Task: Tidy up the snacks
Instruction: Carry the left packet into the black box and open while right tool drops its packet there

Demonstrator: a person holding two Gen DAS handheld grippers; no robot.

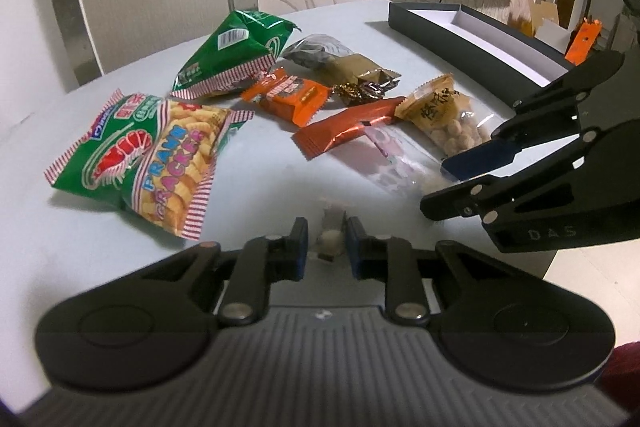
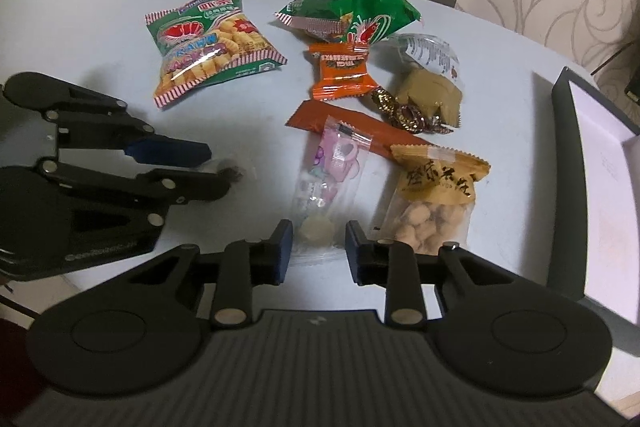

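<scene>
My left gripper (image 1: 328,247) is shut on a small clear-wrapped candy (image 1: 330,239) just above the pale table (image 1: 100,247). From the right wrist view, that left gripper (image 2: 220,169) shows the candy (image 2: 232,173) at its tips. My right gripper (image 2: 318,251) is shut on the near end of a clear packet with pink print (image 2: 324,179), which lies flat. Seen from the left wrist view, the right gripper (image 1: 434,183) sits at that packet's (image 1: 394,167) end. Beside the packet lies a yellow-topped bag of peanuts (image 2: 432,203).
A prawn cracker bag (image 1: 160,163), a green bag (image 1: 236,47), an orange pack (image 1: 292,95), a red-orange bar (image 1: 344,131) and a brown pack (image 1: 356,71) are spread over the table. An open black box with a white inside (image 1: 460,27) stands at the right edge. A chair back is behind.
</scene>
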